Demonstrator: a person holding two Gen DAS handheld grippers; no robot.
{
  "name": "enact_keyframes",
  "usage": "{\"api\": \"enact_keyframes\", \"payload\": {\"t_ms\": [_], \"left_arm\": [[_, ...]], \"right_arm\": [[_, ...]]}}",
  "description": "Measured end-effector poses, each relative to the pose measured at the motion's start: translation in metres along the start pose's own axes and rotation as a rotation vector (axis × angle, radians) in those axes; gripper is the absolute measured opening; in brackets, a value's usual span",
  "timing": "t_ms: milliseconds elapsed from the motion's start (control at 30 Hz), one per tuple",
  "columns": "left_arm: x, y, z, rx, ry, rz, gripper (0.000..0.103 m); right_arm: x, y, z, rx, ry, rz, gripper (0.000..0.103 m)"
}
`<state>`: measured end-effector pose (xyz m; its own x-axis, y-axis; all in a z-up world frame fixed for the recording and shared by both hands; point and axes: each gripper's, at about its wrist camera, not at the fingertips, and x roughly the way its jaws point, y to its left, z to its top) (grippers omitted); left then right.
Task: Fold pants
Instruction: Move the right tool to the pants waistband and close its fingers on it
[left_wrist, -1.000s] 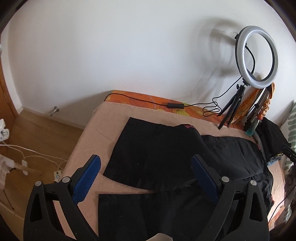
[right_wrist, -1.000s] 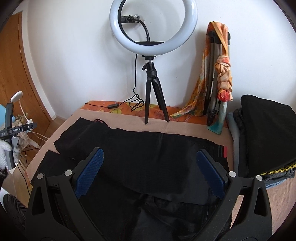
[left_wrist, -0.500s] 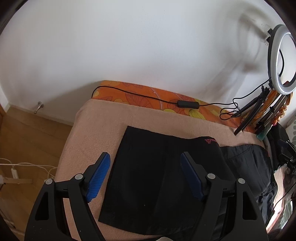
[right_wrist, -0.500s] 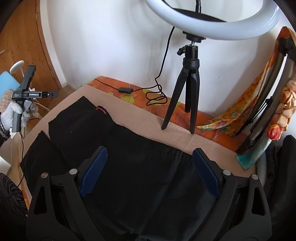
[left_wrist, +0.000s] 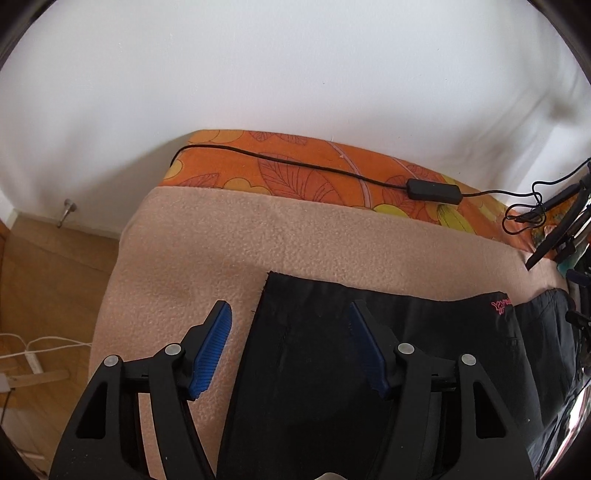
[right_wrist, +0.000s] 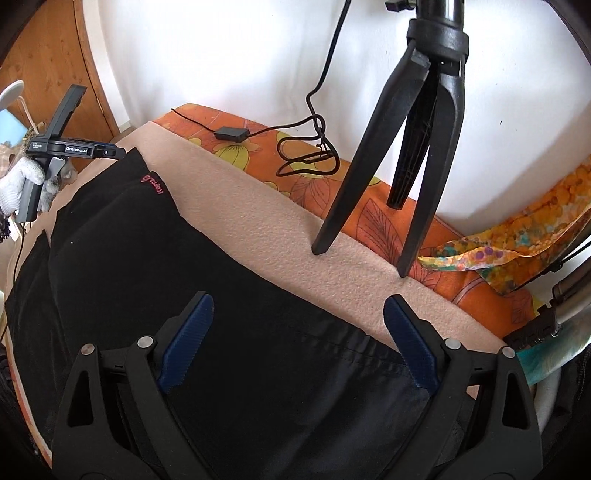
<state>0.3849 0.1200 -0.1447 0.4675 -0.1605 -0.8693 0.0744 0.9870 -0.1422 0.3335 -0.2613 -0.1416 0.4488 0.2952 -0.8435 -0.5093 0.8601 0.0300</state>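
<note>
- The black pants (left_wrist: 369, 369) lie spread flat on a beige fleece blanket (left_wrist: 229, 243) that covers a bed.
- One leg end of the pants, with its raw hem (left_wrist: 264, 295), lies near the blanket's left side in the left wrist view; a small pink logo (left_wrist: 500, 305) shows further right on the cloth.
- The left gripper (left_wrist: 290, 345) points down at that leg end. Its jaws have just been closing and now stand partly apart, one blue pad (left_wrist: 212, 350) over bare blanket and the other over the black cloth, with the hem edge in the gap below them. The pads do not press on the cloth, so nothing is held.
- The right gripper (right_wrist: 297, 339) hovers over the wider part of the pants (right_wrist: 184, 277) near their far edge. Its jaws stand wide apart, one blue pad (right_wrist: 186, 343) above black cloth and the other at the line where cloth meets the blanket (right_wrist: 258, 221). It holds nothing.
- In the right wrist view a hand (right_wrist: 18, 181) in a white knit glove holds the left gripper's handle at the far left.
- A black tripod (right_wrist: 406, 147) stands on the blanket just past the pants.
- An orange flowered sheet (left_wrist: 295, 173) runs along the wall, with a black cable (left_wrist: 314, 166) and its small control box (left_wrist: 434, 190) lying on it.
- A colourful scarf (right_wrist: 509, 240) lies to the right of the tripod.
</note>
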Motion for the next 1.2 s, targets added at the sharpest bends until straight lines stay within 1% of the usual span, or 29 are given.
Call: {"api": "enact_keyframes", "payload": {"t_ms": [133, 233, 300, 333, 367, 400, 433, 467, 500, 533, 567, 633, 667, 700, 733, 767, 800, 833, 867, 900, 933, 1067, 1100, 1200], "left_arm": [[0.013, -0.004, -0.001, 0.038, 0.019, 0.015, 0.064], [0.015, -0.01, -0.003, 0.098, 0.002, 0.043, 0.064], [0.015, -0.009, -0.002, 0.095, -0.002, 0.039, 0.062], [0.015, -0.008, -0.002, 0.097, -0.007, 0.035, 0.059], [0.013, -0.008, -0.003, 0.104, -0.016, 0.03, 0.047], [0.012, -0.009, -0.004, 0.113, -0.025, 0.04, 0.041], [0.012, -0.009, -0.004, 0.116, -0.029, 0.048, 0.04], [0.01, -0.008, -0.004, 0.115, -0.032, 0.052, 0.034], [0.009, -0.006, -0.004, 0.113, -0.036, 0.057, 0.026], [0.008, -0.003, -0.005, 0.114, -0.041, 0.066, 0.022], [0.007, -0.001, -0.005, 0.116, -0.045, 0.073, 0.016], [0.004, 0.003, -0.005, 0.112, -0.05, 0.072, 0.012], [0.002, 0.005, -0.005, 0.104, -0.053, 0.071, 0.009], [0.002, 0.005, -0.003, 0.095, -0.056, 0.062, 0.008], [-0.001, 0.007, -0.004, 0.088, -0.062, 0.053, 0.008], [0.006, 0.001, -0.003, 0.084, -0.068, 0.048, 0.008], [0.004, 0.002, -0.003, 0.084, -0.076, 0.046, 0.007], [0.002, 0.002, -0.004, 0.086, -0.086, 0.045, 0.007], [-0.001, -0.006, -0.009, 0.087, -0.095, 0.044, 0.006], [-0.003, -0.006, -0.009, 0.087, -0.101, 0.043, 0.006], [-0.007, -0.005, -0.012, 0.086, -0.105, 0.044, 0.006], [-0.019, -0.013, -0.013, 0.091, -0.136, 0.045, 0.006], [-0.02, -0.018, -0.012, 0.088, -0.147, 0.041, 0.005], [-0.033, -0.017, -0.012, 0.068, -0.177, 0.022, 0.005]], "right_arm": [[0.01, -0.008, -0.001, 0.005, 0.024, 0.018, 0.095], [0.015, -0.01, -0.002, -0.007, 0.04, 0.02, 0.095], [0.022, -0.011, 0.0, -0.01, 0.05, 0.021, 0.095], [0.024, -0.012, 0.0, -0.009, 0.058, 0.03, 0.095], [0.028, -0.012, 0.001, -0.01, 0.066, 0.037, 0.095], [0.032, -0.012, 0.0, -0.013, 0.075, 0.04, 0.095], [0.036, -0.01, 0.0, -0.019, 0.086, 0.039, 0.095], [0.038, -0.009, -0.002, -0.026, 0.097, 0.039, 0.095], [0.041, -0.007, -0.005, -0.032, 0.115, 0.043, 0.095], [0.046, -0.004, -0.009, -0.04, 0.141, 0.05, 0.097], [0.046, 0.001, -0.012, -0.061, 0.128, 0.033, 0.097], [0.045, 0.002, -0.015, -0.05, 0.124, 0.038, 0.096], [0.044, 0.002, -0.015, -0.043, 0.122, 0.035, 0.092], [0.043, 0.002, -0.016, -0.046, 0.119, 0.038, 0.089], [0.04, 0.004, -0.016, -0.056, 0.116, 0.043, 0.081], [0.038, 0.006, -0.016, -0.065, 0.114, 0.048, 0.07], [0.037, 0.009, -0.016, -0.073, 0.112, 0.048, 0.063], [0.035, 0.01, -0.016, -0.071, 0.11, 0.051, 0.047], [0.036, 0.013, -0.014, -0.067, 0.108, 0.054, 0.029], [0.035, 0.013, -0.014, -0.063, 0.11, 0.057, 0.019], [0.037, 0.013, -0.013, -0.06, 0.116, 0.068, 0.013], [0.036, 0.026, -0.011, -0.1, 0.108, 0.014, 0.009], [0.037, 0.03, -0.007, -0.095, 0.097, 0.006, 0.009], [0.017, 0.027, -0.007, -0.055, 0.049, 0.006, 0.008]]}}
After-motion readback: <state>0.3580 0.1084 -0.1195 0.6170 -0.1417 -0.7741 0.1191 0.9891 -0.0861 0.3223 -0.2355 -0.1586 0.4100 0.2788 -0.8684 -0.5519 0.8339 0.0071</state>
